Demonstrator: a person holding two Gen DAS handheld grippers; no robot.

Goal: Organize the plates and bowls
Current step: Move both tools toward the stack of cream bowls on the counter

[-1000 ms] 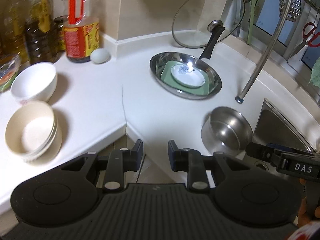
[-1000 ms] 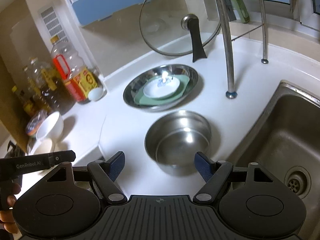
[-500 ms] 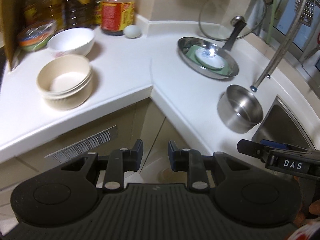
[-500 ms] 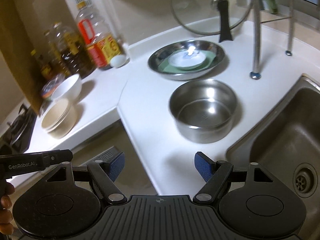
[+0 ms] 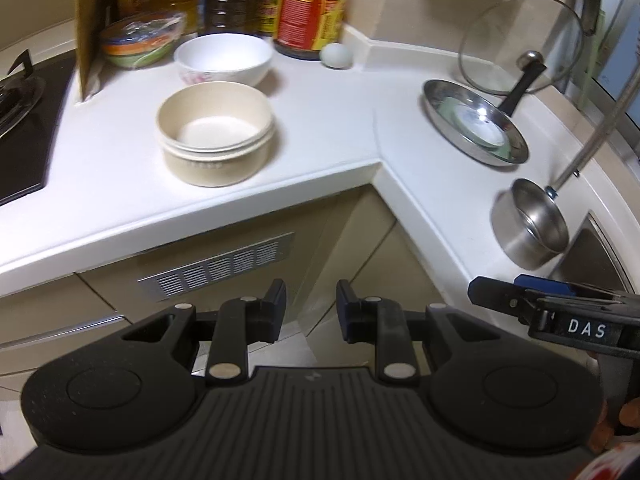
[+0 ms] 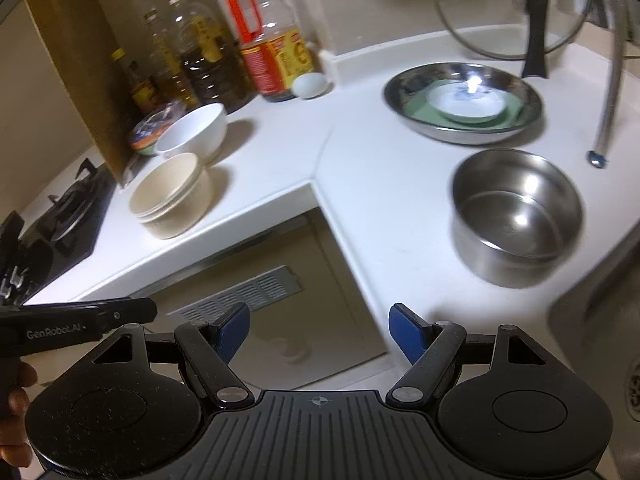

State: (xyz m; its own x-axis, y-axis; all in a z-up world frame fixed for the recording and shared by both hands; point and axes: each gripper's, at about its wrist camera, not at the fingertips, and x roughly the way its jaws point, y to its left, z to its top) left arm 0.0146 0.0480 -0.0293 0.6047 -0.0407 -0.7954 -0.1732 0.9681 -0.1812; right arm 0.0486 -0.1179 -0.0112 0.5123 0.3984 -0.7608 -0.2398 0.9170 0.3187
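Bowls (image 5: 216, 136) sat stacked on the white L-shaped tabletop (image 5: 328, 136), near a black hob (image 5: 24, 120). Left gripper (image 5: 311, 312) jaws stood slightly apart, right gripper (image 6: 319, 334) jaws wide apart, both empty.

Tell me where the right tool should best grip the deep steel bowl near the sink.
Probably the rim of the steel bowl, from above, one finger inside the wall and one outside. It stands upright and empty, with tall, thin, near-vertical walls, and looks too wide to span. The near side, facing the open right tool, seems unobstructed.

Two stacked beige bowls (image 5: 215, 133); one white bowl (image 5: 224, 58); one steel bowl (image 6: 516, 212); one steel dish (image 6: 462, 100); one egg (image 6: 311, 85); one glass lid (image 6: 512, 8).
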